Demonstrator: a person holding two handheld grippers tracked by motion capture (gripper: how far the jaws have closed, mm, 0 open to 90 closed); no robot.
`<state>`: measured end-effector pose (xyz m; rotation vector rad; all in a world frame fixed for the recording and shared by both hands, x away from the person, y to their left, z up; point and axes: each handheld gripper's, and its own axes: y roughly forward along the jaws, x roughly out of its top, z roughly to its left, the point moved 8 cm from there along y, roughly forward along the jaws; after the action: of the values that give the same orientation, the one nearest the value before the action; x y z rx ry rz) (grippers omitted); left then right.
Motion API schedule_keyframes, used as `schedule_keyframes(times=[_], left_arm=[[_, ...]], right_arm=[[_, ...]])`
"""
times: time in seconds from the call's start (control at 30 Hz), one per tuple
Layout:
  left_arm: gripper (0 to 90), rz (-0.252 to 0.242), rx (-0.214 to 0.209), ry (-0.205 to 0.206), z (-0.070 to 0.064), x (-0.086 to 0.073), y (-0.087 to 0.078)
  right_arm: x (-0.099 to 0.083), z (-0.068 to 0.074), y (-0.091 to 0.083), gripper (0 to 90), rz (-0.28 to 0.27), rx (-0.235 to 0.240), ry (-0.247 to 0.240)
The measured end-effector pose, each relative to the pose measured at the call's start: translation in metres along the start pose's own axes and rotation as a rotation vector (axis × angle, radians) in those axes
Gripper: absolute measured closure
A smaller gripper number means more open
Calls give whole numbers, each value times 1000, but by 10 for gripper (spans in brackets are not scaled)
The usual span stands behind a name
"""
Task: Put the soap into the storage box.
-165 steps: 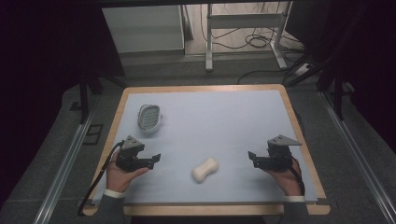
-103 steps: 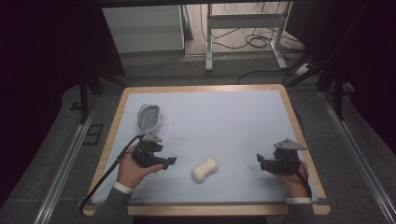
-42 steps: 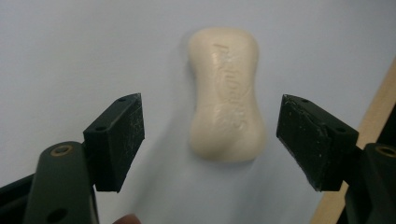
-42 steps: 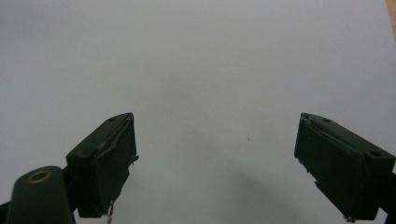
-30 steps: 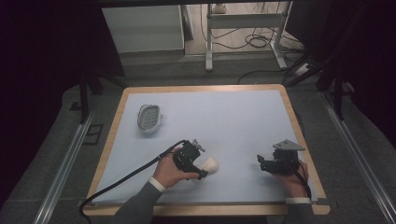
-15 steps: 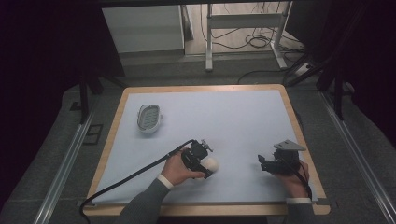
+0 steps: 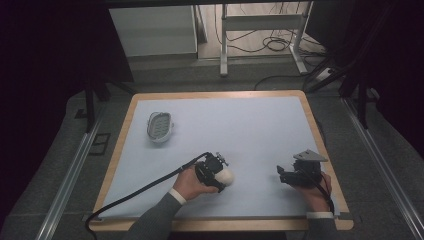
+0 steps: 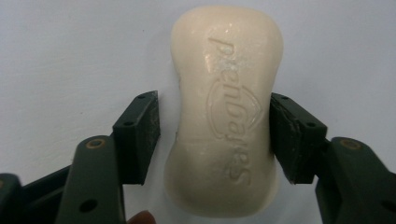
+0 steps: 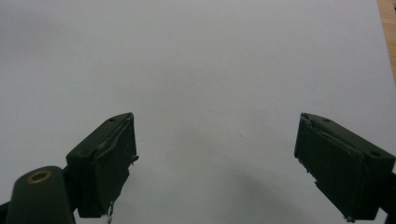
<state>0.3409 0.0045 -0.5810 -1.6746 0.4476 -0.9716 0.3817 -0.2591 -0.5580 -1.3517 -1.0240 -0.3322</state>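
Note:
A cream bar of soap with embossed lettering lies flat on the pale blue mat. My left gripper is open and straddles its waist: the right-hand pad touches the soap's side, while the left-hand pad stands a small gap away. In the high view the left gripper covers most of the soap at the mat's front centre. Near the mat's front right, my right gripper rests open, and the right gripper view has bare mat between its fingertips.
A grey oval soap dish sits at the mat's left, well behind the left gripper. The wooden table rim frames the mat. A black cable trails from the left gripper to the front left edge.
My left hand has travelled from the mat's left side rightwards to the soap and now has its jaws around it. The right gripper has stayed in place.

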Motion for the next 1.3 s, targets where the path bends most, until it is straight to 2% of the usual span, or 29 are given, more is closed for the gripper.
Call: schedule_keyframes(times=[0.1, 0.43, 0.57, 0.7, 0.93, 1.07, 1.3], left_arm=[[458, -6, 8, 5, 1, 0, -1], [493, -32, 5, 31, 2, 2, -5], [495, -30, 19, 38, 5, 1, -6], [495, -45, 7, 43, 4, 2, -10], [495, -66, 20, 39, 12, 3, -19], [495, -77, 6, 22, 17, 1, -23], [495, -93, 26, 0, 26, -3, -31]], right_arm=[[1, 1, -1, 126, -6, -2, -2], [2, -2, -3, 126, -14, -9, 4], [3, -3, -4, 126, -22, -15, 10], [3, -4, -4, 126, -24, -19, 12], [3, -5, -4, 126, -26, -21, 15], [2, -5, -4, 126, -25, -22, 15], [2, -4, -3, 126, -23, -23, 15]])
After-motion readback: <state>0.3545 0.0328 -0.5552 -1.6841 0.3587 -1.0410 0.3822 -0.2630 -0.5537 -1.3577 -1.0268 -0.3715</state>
